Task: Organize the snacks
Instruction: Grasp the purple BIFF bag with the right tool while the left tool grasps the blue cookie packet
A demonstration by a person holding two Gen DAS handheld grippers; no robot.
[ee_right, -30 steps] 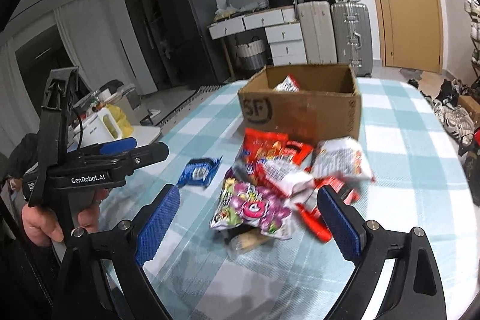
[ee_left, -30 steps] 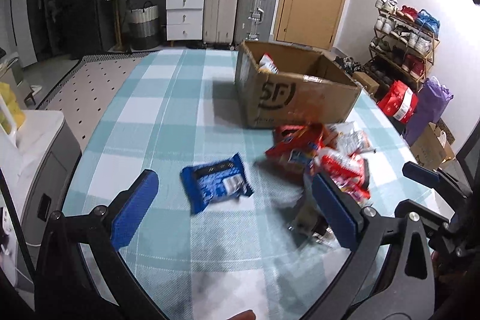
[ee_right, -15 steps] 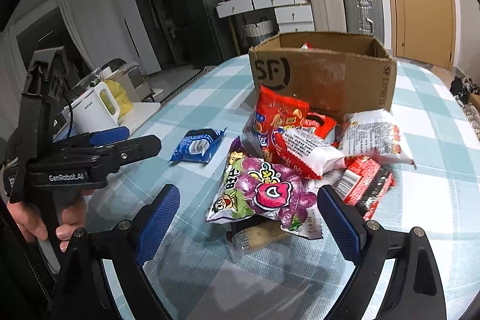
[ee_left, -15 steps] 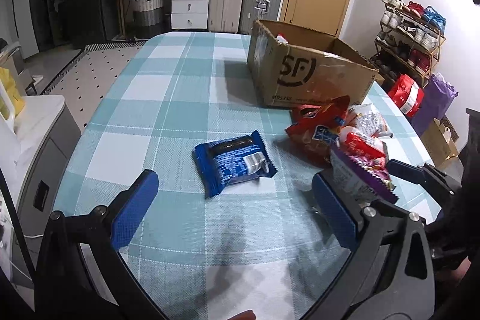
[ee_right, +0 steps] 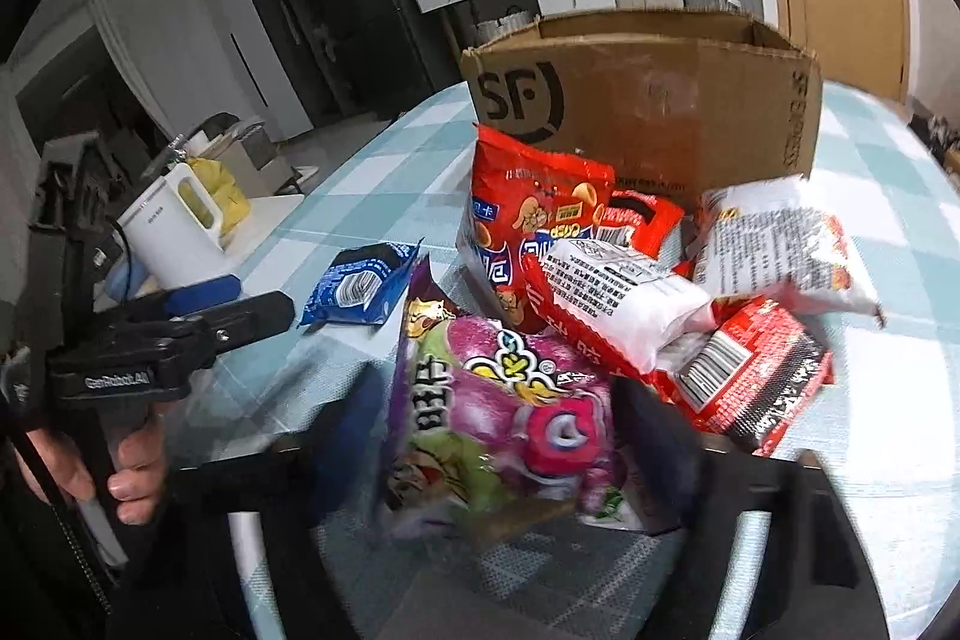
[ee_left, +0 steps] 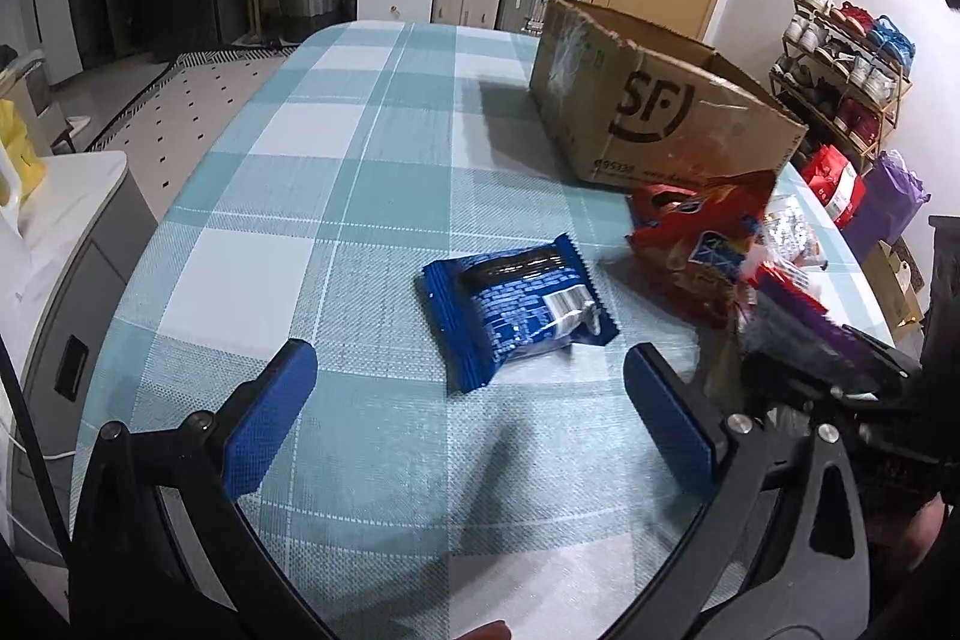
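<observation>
Nearest the right wrist camera, the right gripper (ee_right: 498, 436) has just been closing, its blurred jaws now at either side of the purple-and-green snack bag (ee_right: 504, 418) — whether the pads truly press it cannot be told. That bag stands tilted, its long axis running up and away. Just beyond it lies the heap of red and white packets (ee_right: 630, 298) on the checked tablecloth (ee_left: 360, 172). Left of them, the left gripper (ee_left: 468, 418) hangs with jaws spread — the blue cookie packet (ee_left: 516, 307) lies flat just ahead, long axis slanting across. Farthest stands the cardboard box (ee_right: 648, 94).
</observation>
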